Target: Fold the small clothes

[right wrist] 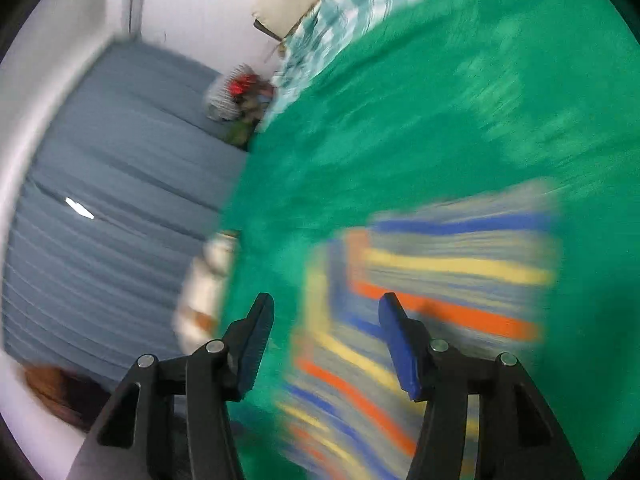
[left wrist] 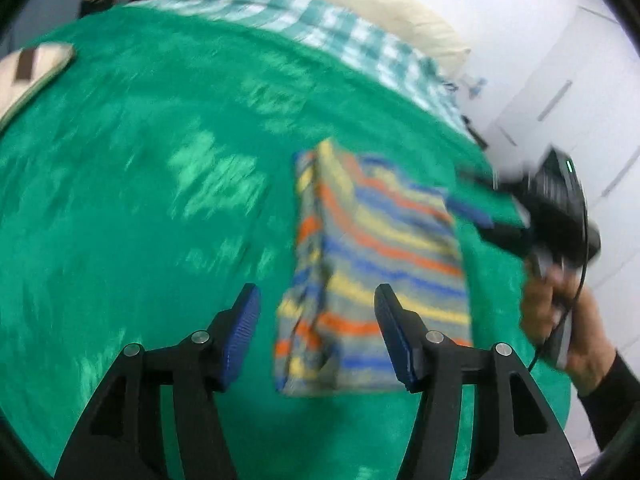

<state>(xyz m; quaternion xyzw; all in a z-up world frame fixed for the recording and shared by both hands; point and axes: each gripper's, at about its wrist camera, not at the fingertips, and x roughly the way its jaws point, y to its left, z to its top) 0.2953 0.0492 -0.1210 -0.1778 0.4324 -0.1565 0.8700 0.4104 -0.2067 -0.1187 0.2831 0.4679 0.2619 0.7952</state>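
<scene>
My left claw (left wrist: 318,332) stood open with nothing between its blue pads (left wrist: 240,336); the striped garment (left wrist: 376,264) lay folded on the green blanket (left wrist: 140,160) of the bed, toward the bed's right edge, just beyond that claw and not touching it; my right claw (right wrist: 326,344) also stood open and empty, hovering over the near-left part of the same garment, though heavy blur left me unable to tell whether a pad grazed the cloth; from the left wrist view my right hand (left wrist: 560,312) gripped its handle beside the bed's right edge; a checked cloth (left wrist: 320,24) covered the bed's far end; a cream pillow (left wrist: 28,72) rested at the far-left edge.
</scene>
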